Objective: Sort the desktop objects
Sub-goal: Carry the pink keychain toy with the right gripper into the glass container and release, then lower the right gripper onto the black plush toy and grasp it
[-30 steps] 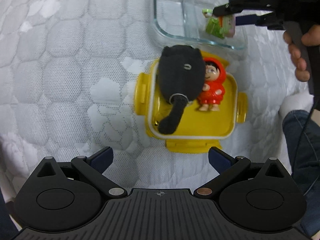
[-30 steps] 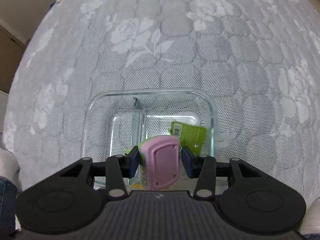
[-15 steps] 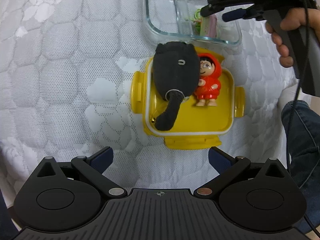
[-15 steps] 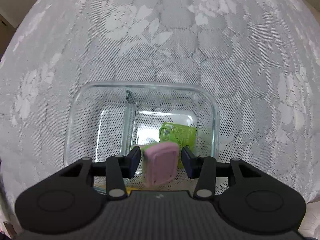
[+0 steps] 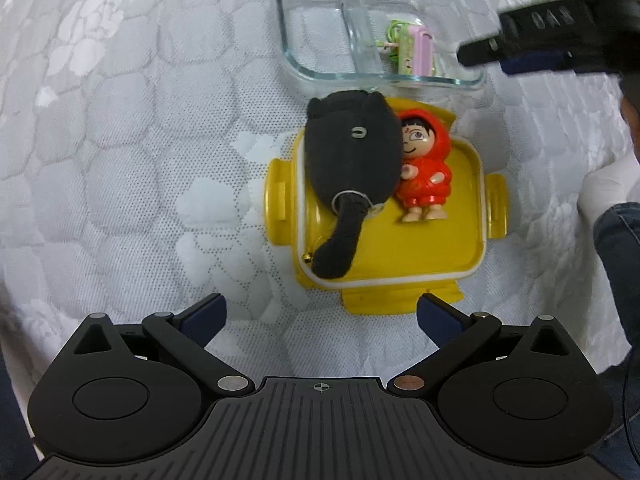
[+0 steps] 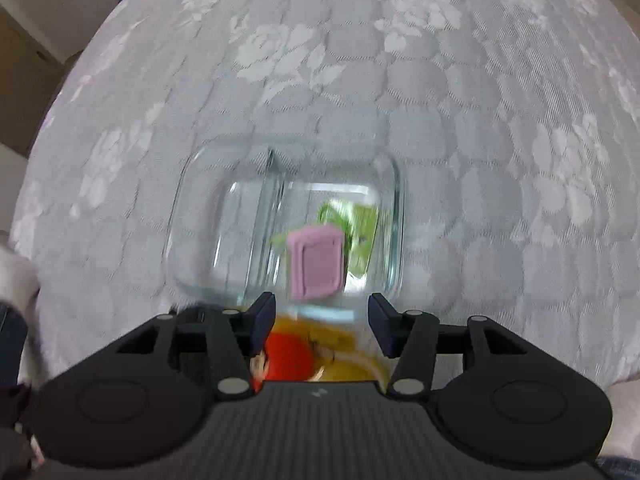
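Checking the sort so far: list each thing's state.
glass container: lidless, divider inside.
pink item: released, in the glass container's right compartment with green packet.
yellow container: lidless, holds both toys.
black plush: lying, overhanging the rim.
red-hooded figurine: lying face up.
right gripper: jaws just opening, empty.
left gripper: open, empty.

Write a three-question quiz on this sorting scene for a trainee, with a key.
1. True or false: the pink item lies in the glass container, clear of the right gripper.
2. Which toys are in the yellow box?
A. black plush and red-hooded figure
B. two cars
C. none
3. Fill in: the left gripper is ____, holding nothing.

Key
1. True; the right gripper's jaws have just been opening, and nothing is between them.
2. A
3. open
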`<action>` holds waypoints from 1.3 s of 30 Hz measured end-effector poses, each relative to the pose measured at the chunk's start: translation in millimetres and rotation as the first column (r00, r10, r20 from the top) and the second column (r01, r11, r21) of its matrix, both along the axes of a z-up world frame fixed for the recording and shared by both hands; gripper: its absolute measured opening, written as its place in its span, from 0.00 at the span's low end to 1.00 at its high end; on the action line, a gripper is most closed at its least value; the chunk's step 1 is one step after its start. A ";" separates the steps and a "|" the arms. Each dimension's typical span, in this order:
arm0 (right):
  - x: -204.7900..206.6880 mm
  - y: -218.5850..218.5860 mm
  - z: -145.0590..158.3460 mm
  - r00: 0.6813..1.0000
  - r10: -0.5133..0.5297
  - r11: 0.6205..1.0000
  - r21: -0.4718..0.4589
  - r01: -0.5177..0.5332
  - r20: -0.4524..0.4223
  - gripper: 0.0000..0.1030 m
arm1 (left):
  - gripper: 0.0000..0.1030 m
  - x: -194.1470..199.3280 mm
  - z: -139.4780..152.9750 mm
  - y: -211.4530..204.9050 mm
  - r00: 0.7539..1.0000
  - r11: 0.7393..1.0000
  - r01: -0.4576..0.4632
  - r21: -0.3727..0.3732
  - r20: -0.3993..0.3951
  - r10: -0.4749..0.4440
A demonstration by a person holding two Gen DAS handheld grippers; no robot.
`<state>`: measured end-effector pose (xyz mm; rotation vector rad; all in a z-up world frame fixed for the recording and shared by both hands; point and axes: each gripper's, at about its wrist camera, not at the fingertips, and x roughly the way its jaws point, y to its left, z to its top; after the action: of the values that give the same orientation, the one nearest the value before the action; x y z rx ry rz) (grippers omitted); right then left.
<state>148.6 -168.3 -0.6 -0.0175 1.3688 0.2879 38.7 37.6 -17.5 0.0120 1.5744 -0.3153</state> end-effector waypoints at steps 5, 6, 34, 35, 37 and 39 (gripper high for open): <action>-22.8 -2.1 1.6 0.998 0.057 0.998 0.021 -0.057 -0.015 0.59 | 1.00 9.5 -9.0 -8.7 0.999 0.999 0.052 -0.001 -0.006 -0.052; -25.2 -0.5 3.2 0.997 0.071 0.997 0.022 -0.070 -0.012 0.60 | 1.00 14.0 -13.2 -8.3 0.998 0.998 0.055 -0.005 -0.011 -0.055; -38.3 130.9 -54.7 0.956 0.261 0.942 -0.180 -0.283 -0.137 0.76 | 1.00 -39.2 53.7 -8.8 0.960 0.978 0.207 -0.039 0.201 -0.195; -38.8 130.1 -55.0 0.955 0.264 0.940 -0.188 -0.286 -0.134 0.71 | 1.00 -36.7 56.3 -7.4 0.959 0.979 0.202 -0.039 0.213 -0.189; -39.7 128.8 -54.8 0.956 0.267 0.941 -0.180 -0.286 -0.123 0.69 | 1.00 -33.4 61.5 -5.6 0.953 0.980 0.195 -0.031 0.243 -0.182; -41.7 122.5 -51.8 0.959 0.259 0.949 -0.154 -0.276 -0.119 0.65 | 1.00 -29.1 67.4 -4.1 0.945 0.981 0.192 -0.026 0.273 -0.178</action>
<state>106.9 -45.8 -52.4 -0.3371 1.4859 0.4034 9.6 33.5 49.9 0.1575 1.2952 -0.4824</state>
